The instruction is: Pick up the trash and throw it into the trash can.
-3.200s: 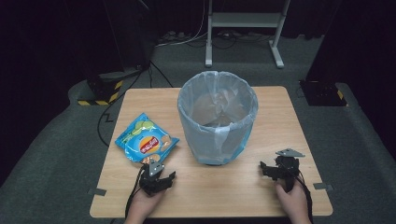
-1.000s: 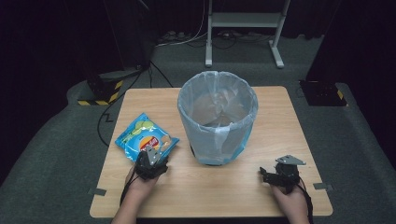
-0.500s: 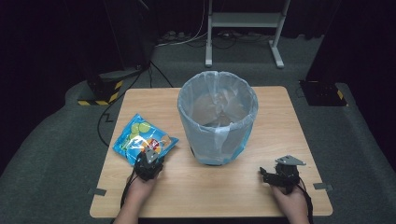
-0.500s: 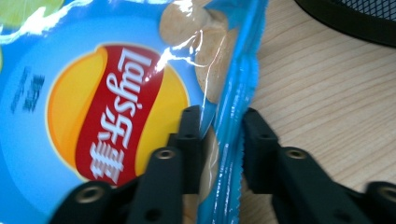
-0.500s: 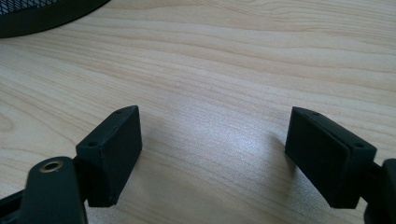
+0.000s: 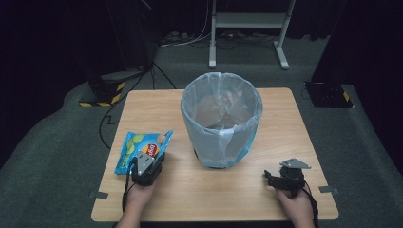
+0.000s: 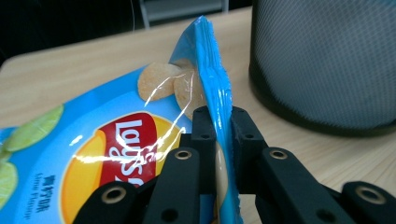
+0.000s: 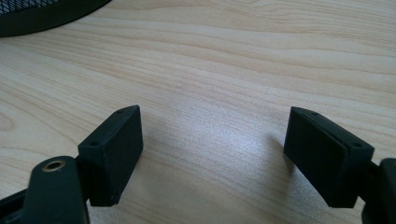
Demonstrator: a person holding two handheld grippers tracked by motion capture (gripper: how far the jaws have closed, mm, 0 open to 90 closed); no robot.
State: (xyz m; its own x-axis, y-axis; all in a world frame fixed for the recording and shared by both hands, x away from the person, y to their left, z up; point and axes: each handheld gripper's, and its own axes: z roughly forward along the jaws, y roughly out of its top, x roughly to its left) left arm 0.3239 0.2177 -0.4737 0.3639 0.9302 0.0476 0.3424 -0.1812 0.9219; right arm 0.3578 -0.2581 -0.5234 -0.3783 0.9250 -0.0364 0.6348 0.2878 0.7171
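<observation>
Left gripper [image 7: 217, 140], jaws just closed, pinches the crimped edge of a glossy blue crisp bag [image 7: 93, 154] printed with a red-yellow logo, lime slices and crisps, lying on the wooden table [image 6: 204, 190] left of the plastic-lined mesh bin [image 6: 222, 118]. Right gripper [image 8: 229, 154] rests spread, empty.

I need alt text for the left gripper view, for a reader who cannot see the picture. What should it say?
The left gripper pinches the edge of a blue Lay's chip bag between its two black jaws, above a light wooden table. A black mesh waste bin stands close by at the right.
</observation>
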